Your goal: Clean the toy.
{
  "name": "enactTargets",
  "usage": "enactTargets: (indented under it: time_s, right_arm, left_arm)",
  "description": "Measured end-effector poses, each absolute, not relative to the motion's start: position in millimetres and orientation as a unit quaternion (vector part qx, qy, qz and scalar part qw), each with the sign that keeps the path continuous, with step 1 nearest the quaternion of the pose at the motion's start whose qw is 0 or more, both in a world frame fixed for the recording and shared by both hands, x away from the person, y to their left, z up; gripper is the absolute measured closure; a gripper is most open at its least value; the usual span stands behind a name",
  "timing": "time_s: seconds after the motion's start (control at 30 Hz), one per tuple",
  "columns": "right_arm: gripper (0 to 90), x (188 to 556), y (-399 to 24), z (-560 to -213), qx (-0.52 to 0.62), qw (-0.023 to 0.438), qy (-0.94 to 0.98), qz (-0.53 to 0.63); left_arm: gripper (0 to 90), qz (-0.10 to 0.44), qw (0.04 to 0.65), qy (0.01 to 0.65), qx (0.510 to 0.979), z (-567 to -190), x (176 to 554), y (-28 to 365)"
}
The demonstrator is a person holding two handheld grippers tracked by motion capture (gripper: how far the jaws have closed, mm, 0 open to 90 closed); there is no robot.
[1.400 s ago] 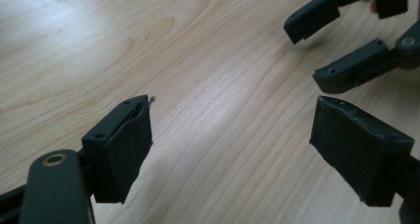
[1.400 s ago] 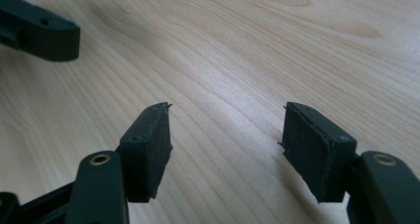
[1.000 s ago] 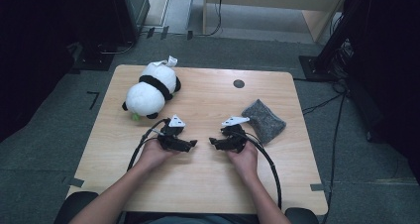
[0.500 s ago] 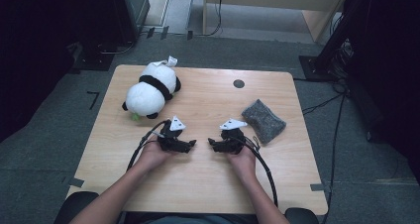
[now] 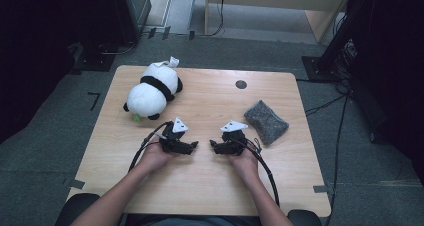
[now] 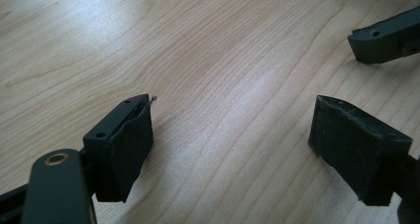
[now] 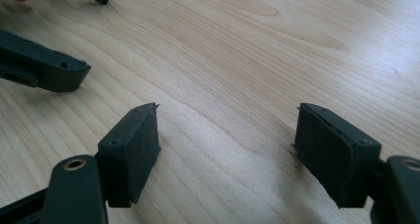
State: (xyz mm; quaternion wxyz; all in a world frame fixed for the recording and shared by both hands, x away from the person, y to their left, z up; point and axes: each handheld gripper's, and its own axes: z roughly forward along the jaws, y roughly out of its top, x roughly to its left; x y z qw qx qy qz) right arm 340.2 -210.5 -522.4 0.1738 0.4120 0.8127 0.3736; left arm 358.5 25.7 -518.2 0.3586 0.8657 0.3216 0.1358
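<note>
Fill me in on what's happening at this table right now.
A person holds the left gripper and right gripper low over the middle of the wooden table, tips facing each other. Both are open with nothing between their jaws. A plush panda lies at the far left and a grey pouch at the right, neither touched.

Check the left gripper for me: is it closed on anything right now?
No: in the left gripper view the left gripper has its jaws standing wide apart, with bare wooden table between them.
</note>
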Motion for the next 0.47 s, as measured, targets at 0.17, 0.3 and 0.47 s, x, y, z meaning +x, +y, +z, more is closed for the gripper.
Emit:
enactTargets:
  time_s: [0.17, 0.3, 0.47]
  right_arm:
    - [24.0, 340.1, -210.2, -522.4, 0.410, 0.172, 0.814, 0.373]
    - [23.3, 340.2, -210.1, -522.5, 0.409, 0.172, 0.815, 0.373]
    - [22.5, 340.0, -209.9, -522.4, 0.408, 0.170, 0.817, 0.371]
  left_arm:
    - [16.8, 0.136, 0.358, 0.322, 0.866, -518.2, 358.5, 25.7]
    - [16.9, 0.136, 0.359, 0.322, 0.866, -518.2, 358.5, 25.6]
    - [16.9, 0.136, 0.358, 0.322, 0.866, -518.2, 358.5, 25.7]
